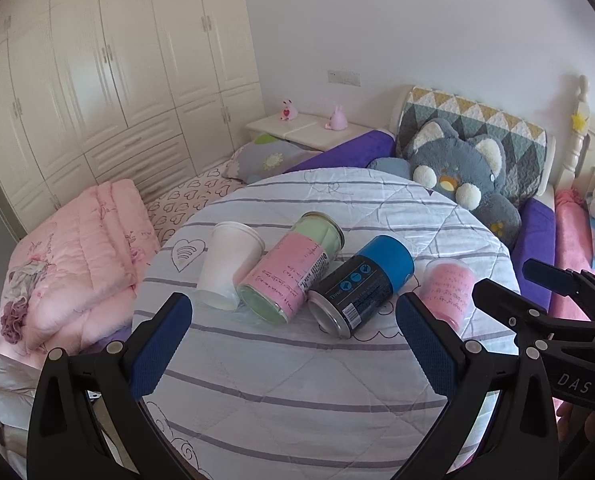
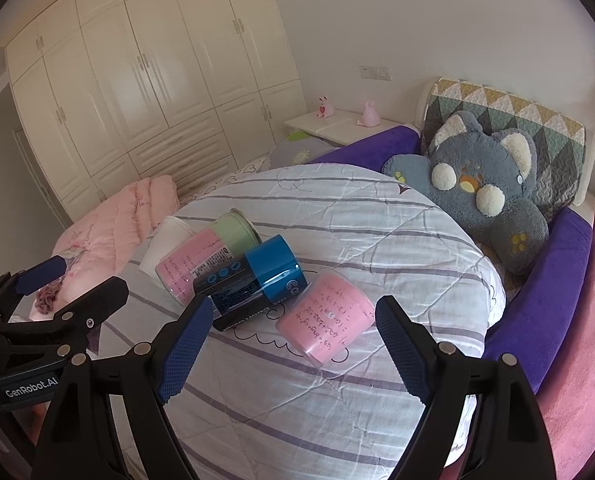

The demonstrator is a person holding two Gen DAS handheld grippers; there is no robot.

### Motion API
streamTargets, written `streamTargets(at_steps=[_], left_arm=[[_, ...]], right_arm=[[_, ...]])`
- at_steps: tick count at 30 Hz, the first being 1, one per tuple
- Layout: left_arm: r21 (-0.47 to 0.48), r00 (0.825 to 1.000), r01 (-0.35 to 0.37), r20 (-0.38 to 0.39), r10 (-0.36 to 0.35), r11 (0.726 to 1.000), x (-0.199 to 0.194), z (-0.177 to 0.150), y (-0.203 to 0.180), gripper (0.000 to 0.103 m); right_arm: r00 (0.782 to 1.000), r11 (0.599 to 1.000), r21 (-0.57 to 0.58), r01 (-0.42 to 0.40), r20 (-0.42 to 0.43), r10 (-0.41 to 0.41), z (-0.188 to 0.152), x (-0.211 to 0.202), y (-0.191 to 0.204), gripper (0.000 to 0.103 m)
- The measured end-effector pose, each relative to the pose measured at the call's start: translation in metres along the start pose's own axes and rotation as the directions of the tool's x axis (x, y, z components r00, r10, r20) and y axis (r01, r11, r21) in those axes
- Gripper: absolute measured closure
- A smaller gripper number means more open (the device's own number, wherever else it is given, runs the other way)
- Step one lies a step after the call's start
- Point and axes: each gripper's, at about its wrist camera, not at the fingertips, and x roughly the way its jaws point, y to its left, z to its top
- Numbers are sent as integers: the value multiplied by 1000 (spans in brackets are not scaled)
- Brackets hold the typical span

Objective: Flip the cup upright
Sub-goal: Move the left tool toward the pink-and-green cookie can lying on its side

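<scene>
Several cups lie on their sides on the striped quilt [image 1: 297, 380]: a white paper cup [image 1: 227, 266], a pink-and-green cup [image 1: 287, 272], a blue-and-black can-like cup [image 1: 361, 284] and a small pink cup [image 1: 451, 292]. They also show in the right wrist view: white cup [image 2: 165, 244], pink-and-green cup [image 2: 205, 256], blue-and-black cup [image 2: 253, 284], small pink cup [image 2: 325, 322]. My left gripper [image 1: 293, 316] is open and empty, just short of the middle cups. My right gripper [image 2: 293, 320] is open and empty, its fingers either side of the small pink cup.
A grey plush toy [image 1: 465, 176] leans on the quilted headboard [image 2: 509, 120] behind the quilt. A folded pink blanket [image 1: 77, 264] lies at the left. A purple bolster [image 2: 537, 280] borders the right side. A wardrobe [image 1: 97, 80] and a bedside table [image 1: 301, 128] stand behind.
</scene>
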Motion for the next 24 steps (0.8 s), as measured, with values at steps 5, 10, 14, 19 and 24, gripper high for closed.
streamTargets(at_steps=[5, 10, 14, 19, 24], left_arm=[[-38, 999, 40, 8, -39, 998, -3, 1, 4, 0], [-51, 998, 61, 36, -59, 997, -8, 2, 5, 0], [-65, 993, 95, 77, -90, 993, -12, 3, 5, 0], [-56, 987, 118, 116, -111, 991, -16, 3, 2, 0], [-47, 983, 111, 150, -103, 993, -24, 4, 0, 0]], right_arm=[[999, 1000, -21, 3, 37, -2, 3, -8, 3, 18], [997, 999, -41, 19, 76, -16, 6, -17, 6, 18], [994, 999, -39, 17, 107, -13, 7, -25, 6, 19], [992, 999, -39, 23, 125, -18, 5, -34, 5, 18], [990, 999, -39, 25, 140, -19, 5, -41, 4, 18]])
